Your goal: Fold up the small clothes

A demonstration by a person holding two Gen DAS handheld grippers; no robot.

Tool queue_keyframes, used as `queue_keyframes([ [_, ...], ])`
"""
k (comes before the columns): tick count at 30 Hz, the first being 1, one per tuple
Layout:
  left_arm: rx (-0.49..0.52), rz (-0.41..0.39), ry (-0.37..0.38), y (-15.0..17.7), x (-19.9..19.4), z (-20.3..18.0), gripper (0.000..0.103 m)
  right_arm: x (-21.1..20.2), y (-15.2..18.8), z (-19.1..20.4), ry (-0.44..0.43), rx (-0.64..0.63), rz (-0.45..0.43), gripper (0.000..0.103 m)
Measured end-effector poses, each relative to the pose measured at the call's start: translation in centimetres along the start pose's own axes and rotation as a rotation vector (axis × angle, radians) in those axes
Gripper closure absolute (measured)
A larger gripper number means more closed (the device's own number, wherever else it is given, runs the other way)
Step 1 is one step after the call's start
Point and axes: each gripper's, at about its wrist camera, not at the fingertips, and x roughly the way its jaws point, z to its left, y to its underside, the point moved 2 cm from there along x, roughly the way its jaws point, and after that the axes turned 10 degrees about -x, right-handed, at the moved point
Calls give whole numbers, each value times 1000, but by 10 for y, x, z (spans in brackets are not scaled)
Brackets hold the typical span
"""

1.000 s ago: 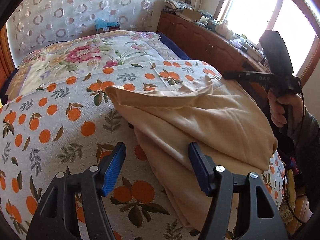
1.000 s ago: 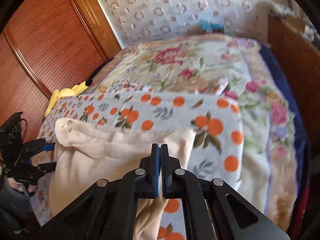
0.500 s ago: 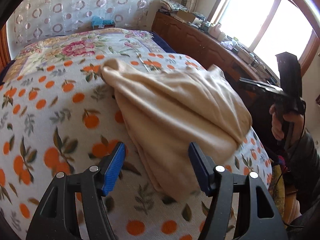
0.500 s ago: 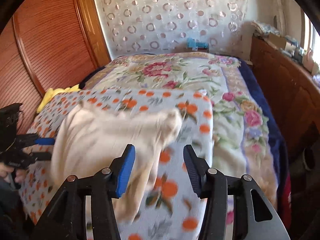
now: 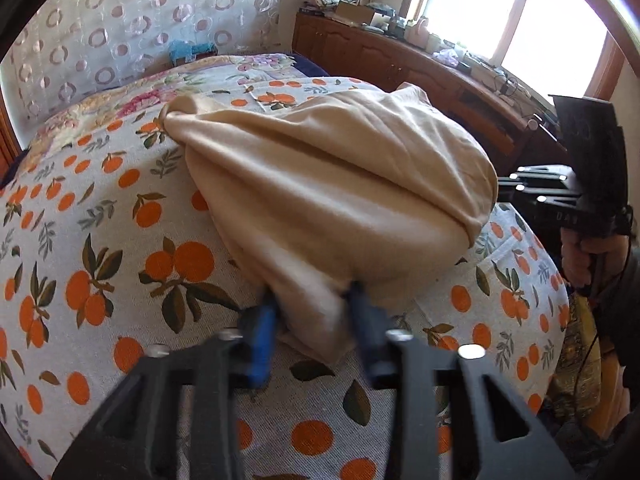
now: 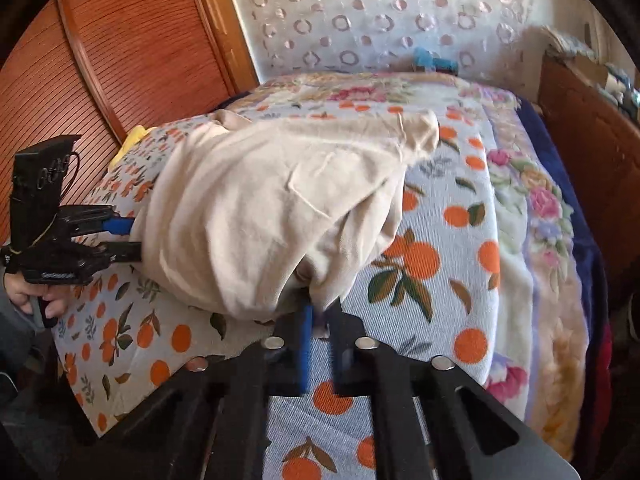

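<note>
Cream garment (image 5: pixel 332 184) lies bunched on the orange-print sheet (image 5: pixel 100 248). Left gripper (image 5: pixel 310 320) is closing on its near hem; right gripper (image 6: pixel 318 320) is pinched shut on the other corner, prob. to lift both for a fold.

The garment (image 5: pixel 332 184) at frame centre is plain cream-beige. Beneath it the sheet (image 5: pixel 100 240) is pale grey-white, printed with oranges and green leaves. The blanket (image 6: pixel 532 200) at the right edge bears pink and purple flowers on cream. The left tool (image 5: pixel 312 320) is black with blue pads (image 5: pixel 262 332).
</note>
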Motion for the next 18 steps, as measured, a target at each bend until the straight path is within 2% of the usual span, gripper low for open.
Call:
queue_keyframes([
  [1,-1,-9,-1,-1,-1,1,86,-5,0,-2,14,-17,-3,98],
  [2,-10,-28,-1,-3,-5,4,88,-11,2,-3,33,-31,-4,99],
  [6,-48,-97,10,-11,-26,16,89,-38,12,-23,137,-5,-6,100],
  [8,-43,-125,3,-13,-38,17,89,-43,17,-33,220,17,9,101],
  [10,-41,-105,22,-10,-38,15,89,-44,25,-41,174,71,4,101],
  [13,-40,-74,26,-3,-33,15,89,-40,27,-36,184,68,15,101],
  [16,-63,-38,36,1,-31,18,88,-41,21,-31,156,72,14,100],
  [18,-69,-30,16,2,-34,21,84,-50,17,-34,157,77,-3,91],
])
